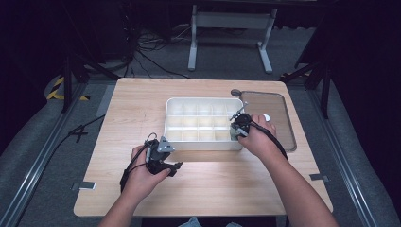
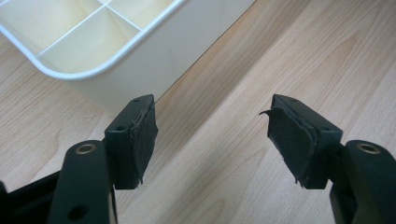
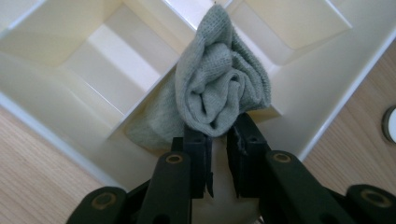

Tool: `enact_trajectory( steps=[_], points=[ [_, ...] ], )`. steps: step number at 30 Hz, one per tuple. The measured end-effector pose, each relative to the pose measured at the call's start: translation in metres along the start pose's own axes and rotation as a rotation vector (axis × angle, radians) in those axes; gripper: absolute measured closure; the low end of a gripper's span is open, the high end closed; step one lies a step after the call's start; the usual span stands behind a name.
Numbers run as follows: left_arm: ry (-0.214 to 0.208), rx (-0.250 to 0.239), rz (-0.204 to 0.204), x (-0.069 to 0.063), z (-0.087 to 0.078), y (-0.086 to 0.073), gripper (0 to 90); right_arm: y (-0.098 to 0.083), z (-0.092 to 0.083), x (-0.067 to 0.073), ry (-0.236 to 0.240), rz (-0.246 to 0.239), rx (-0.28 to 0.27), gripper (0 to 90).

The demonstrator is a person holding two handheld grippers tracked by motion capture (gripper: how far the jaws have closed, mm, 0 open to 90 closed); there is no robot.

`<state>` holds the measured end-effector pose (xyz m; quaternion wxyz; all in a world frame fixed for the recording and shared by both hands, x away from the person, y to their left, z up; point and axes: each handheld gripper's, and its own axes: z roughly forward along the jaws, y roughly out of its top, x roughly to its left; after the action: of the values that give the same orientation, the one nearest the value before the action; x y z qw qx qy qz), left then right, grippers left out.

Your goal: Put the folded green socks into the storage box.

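A white tray (image 1: 172,118) with several compartments stands in the middle of the wooden table (image 1: 203,179). My right gripper (image 1: 238,128) hangs over its near right corner. In the right gripper view the right gripper (image 3: 219,135) is shut on a bunched grey-green cloth (image 3: 219,84), which reaches into a corner compartment of the tray (image 3: 56,121). My left gripper (image 1: 174,166) rests low over the table in front of the tray's near left corner. In its own view the left gripper (image 2: 210,123) stands open with bare wood between the jaws, and the tray's corner (image 2: 116,74) lies just beyond.
A clear flat lid (image 1: 279,127) lies right of the tray, with a small white round thing (image 1: 266,117) on it and a dark round thing (image 1: 235,92) at its far left corner. That white round thing (image 3: 390,123) shows beside the tray. Bare wood runs along the table's front.
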<state>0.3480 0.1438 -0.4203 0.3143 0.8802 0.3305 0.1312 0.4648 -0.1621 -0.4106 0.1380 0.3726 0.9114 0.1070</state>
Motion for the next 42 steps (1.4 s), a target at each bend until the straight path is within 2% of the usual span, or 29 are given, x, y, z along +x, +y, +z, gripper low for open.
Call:
enact_trajectory(
  steps=[4,6,8,9,14,17,20,22,25,28,30,33,36,42],
  points=[
    [-0.003,-0.003,-0.007,0.001,0.000,0.000,33.6,-0.002,-0.003,-0.003,0.024,0.000,-0.022,76.1],
    [-0.001,-0.001,-0.005,0.002,0.000,-0.001,33.6,-0.002,-0.011,-0.004,0.043,-0.007,-0.043,69.5],
    [0.000,-0.001,-0.009,0.001,0.000,-0.001,33.6,-0.002,-0.017,-0.006,0.081,0.022,-0.050,62.9],
    [-0.001,-0.002,-0.009,0.001,0.000,-0.001,33.6,-0.001,-0.020,-0.007,0.086,0.030,-0.056,59.6],
    [0.000,0.006,-0.004,0.000,-0.001,0.000,33.6,0.003,-0.031,-0.010,0.101,0.044,-0.093,55.3],
    [-0.002,-0.001,-0.011,0.000,-0.001,-0.001,33.6,0.010,-0.029,-0.011,0.096,0.065,-0.119,47.7],
    [-0.001,-0.001,-0.008,0.001,-0.001,-0.002,33.5,0.012,-0.022,-0.012,0.096,0.084,-0.121,49.7],
    [0.005,0.004,-0.009,0.002,-0.002,-0.002,33.5,0.014,-0.016,-0.014,0.111,0.076,-0.099,67.4],
    [0.004,-0.002,-0.011,0.002,-0.002,-0.003,33.5,0.014,-0.010,-0.015,0.114,0.082,-0.064,73.8],
    [0.008,0.000,-0.010,0.002,-0.002,-0.003,33.4,0.014,-0.004,-0.016,0.136,0.082,-0.015,75.2],
    [0.007,0.002,-0.009,0.001,-0.002,-0.004,33.4,0.013,0.008,-0.014,0.158,0.076,0.043,75.8],
    [0.010,0.002,-0.015,0.002,-0.004,-0.006,33.4,0.018,0.014,-0.016,0.179,0.098,0.080,76.1],
    [0.012,0.002,-0.020,0.003,-0.006,-0.007,33.4,0.017,0.015,-0.020,0.211,0.119,0.077,75.9],
    [0.021,0.000,-0.030,0.004,-0.008,-0.010,33.4,0.015,0.012,-0.020,0.205,0.102,0.058,71.9]
  ],
)
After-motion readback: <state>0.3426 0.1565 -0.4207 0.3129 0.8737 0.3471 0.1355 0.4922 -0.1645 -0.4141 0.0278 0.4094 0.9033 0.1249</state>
